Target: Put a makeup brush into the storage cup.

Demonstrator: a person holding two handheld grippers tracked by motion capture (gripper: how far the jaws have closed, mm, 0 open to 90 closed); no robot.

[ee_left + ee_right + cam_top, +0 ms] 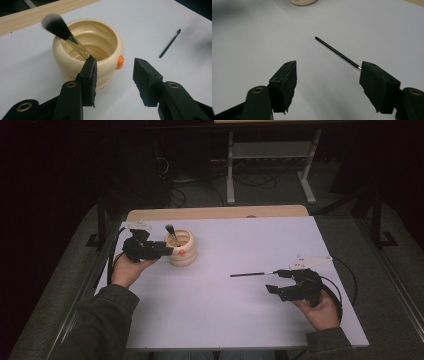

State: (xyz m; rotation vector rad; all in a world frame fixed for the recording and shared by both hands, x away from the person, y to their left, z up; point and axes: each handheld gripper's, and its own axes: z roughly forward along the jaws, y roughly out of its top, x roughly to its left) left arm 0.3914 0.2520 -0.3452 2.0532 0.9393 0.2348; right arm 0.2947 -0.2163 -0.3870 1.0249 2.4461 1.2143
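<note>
A cream ribbed pot (pixel 182 251) with an orange knob stands on the white table at the left. A fluffy makeup brush (pixel 171 232) leans inside it, bristles up. My left gripper (pixel 167 251) is open at the pot's near side. In the left gripper view one jaw sits against the pot (pixel 60 57) below the fluffy brush (pixel 56 25), and nothing is pinched in the left gripper (pixel 115 65). A slim black brush (pixel 250 274) lies flat right of centre. My right gripper (pixel 276 280) is open at its near end. In the right gripper view the slim brush (pixel 334 50) runs behind one jaw of the right gripper (pixel 328 64).
The white tabletop (pixel 240 320) has a wooden strip (pixel 215 212) along its far edge. Beyond it, a metal frame (pixel 230 170) and cables stand on a dark floor. The slim brush (pixel 170 43) lies well to the right of the pot. Sleeved forearms enter from the bottom corners.
</note>
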